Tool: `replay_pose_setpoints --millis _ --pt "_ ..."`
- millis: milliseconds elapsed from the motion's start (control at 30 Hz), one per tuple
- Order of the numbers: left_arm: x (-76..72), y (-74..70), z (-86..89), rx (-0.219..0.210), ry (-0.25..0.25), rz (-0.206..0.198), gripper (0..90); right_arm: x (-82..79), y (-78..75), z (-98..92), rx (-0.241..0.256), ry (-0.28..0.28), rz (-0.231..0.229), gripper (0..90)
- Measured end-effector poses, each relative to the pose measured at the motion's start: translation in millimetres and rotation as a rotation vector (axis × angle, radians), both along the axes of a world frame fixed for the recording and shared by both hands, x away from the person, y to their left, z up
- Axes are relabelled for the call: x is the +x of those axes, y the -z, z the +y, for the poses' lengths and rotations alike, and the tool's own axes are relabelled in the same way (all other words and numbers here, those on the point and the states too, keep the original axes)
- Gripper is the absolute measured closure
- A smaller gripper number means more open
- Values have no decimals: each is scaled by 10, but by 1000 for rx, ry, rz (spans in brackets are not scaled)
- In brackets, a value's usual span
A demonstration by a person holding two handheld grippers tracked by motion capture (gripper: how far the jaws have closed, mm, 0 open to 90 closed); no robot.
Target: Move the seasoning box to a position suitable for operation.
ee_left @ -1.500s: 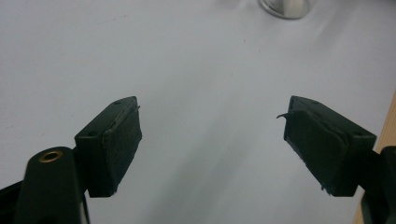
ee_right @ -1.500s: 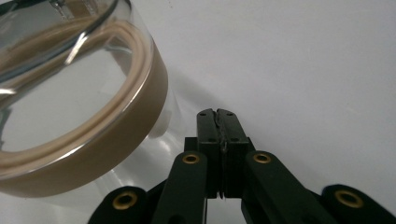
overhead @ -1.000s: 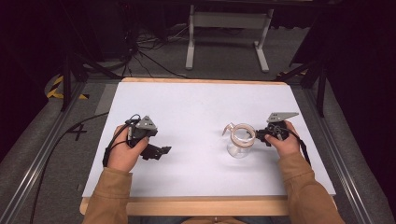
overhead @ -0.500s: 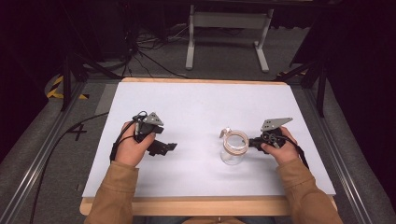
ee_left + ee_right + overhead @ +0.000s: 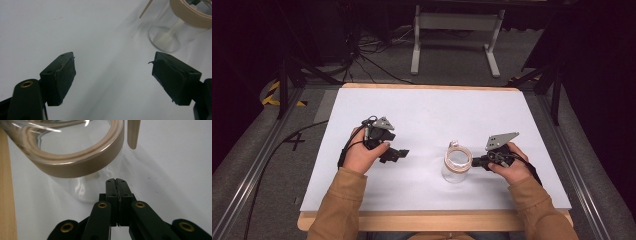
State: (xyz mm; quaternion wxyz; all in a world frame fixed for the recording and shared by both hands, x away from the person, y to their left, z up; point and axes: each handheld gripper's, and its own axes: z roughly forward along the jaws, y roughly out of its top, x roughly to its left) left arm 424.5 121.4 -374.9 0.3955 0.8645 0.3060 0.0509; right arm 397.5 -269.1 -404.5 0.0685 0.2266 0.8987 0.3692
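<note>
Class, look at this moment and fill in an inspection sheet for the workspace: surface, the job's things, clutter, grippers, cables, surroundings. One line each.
Surface: white table top with a wooden front edge, bare apart from the jar.
Job's things: clear glass jar with a tan rim, upright, right of centre; a pale post stands inside it.
Clutter: nothing seen.
Grippers: left gripper open, fingers wide apart above the table, pointing at the jar; right gripper shut, tips at the jar's wall, contact unclear.
Cables: a cable trails off the table's left side.
Surroundings: dark room, grey floor, metal stand behind.
</note>
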Motion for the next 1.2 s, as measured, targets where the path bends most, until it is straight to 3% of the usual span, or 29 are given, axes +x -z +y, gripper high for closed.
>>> replay_pose_setpoints --millis 67,200,567,667,833,900,1033,1100,1133,1200 --pt "22 5 -29 -8 -27 7 206 -24 0 20 -8 -6 11 899" --pt "50 17 -72 30 -44 -3 243 -49 23 42 -18 -15 25 899" --pt "69 -19 -147 25 6 -3 348 -93 64 84 -32 -27 35 897" --pt "59 -45 -169 5 20 -5 397 -94 32 38 -25 -7 21 895" --pt "36 -177 -210 -45 59 -52 502 -130 -115 -190 21 58 -20 896" --pt "33 -218 -236 -61 66 -78 516 -160 -159 -259 35 79 -30 896" --pt "35 -261 -276 -69 72 -88 531 -196 -189 -323 39 95 -42 896" --pt "33 -274 -307 -88 70 -91 526 -225 -199 -363 41 106 -43 896" --pt "38 -296 -361 -119 89 -101 539 -241 -200 -386 41 114 -45 895" --pt "40 -307 -382 -125 96 -110 563 -250 -201 -399 42 118 -48 895"
